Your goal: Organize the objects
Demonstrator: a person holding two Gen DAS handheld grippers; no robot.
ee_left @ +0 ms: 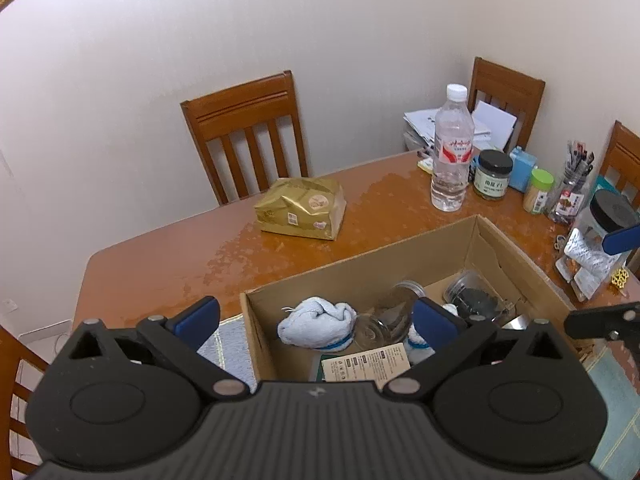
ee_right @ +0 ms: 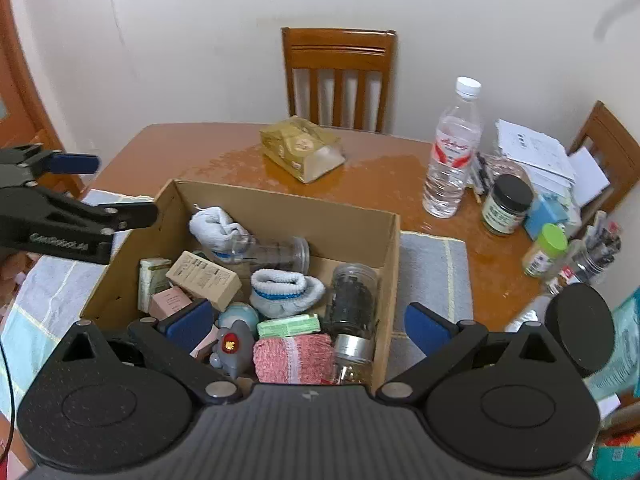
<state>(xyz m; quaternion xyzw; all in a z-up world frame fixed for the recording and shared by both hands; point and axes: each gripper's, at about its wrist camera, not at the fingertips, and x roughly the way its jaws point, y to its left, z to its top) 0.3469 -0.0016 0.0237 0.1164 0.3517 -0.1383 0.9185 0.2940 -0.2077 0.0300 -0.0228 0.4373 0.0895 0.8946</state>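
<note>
Both the left claw (ee_left: 316,316) and right claw (ee_right: 308,322) gape empty over the open brown cardboard box (ee_right: 288,200); judged best, reach next for the crinkled gold foil packet (ee_right: 302,148) on the worktop (ee_right: 380,176), gripping across its narrow sides.

Embossed lettering on left tongs (ee_right: 76,164) (too blurred to spell), jar labels illegible

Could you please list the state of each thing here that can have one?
Left gripper: jaws open, empty.
Right gripper: jaws open, empty.
Cardboard box: open, partly filled.
Water bottle: upright, capped.
Gold bag: lying on the table.
Dark-filled jar: lying in the box.
</note>
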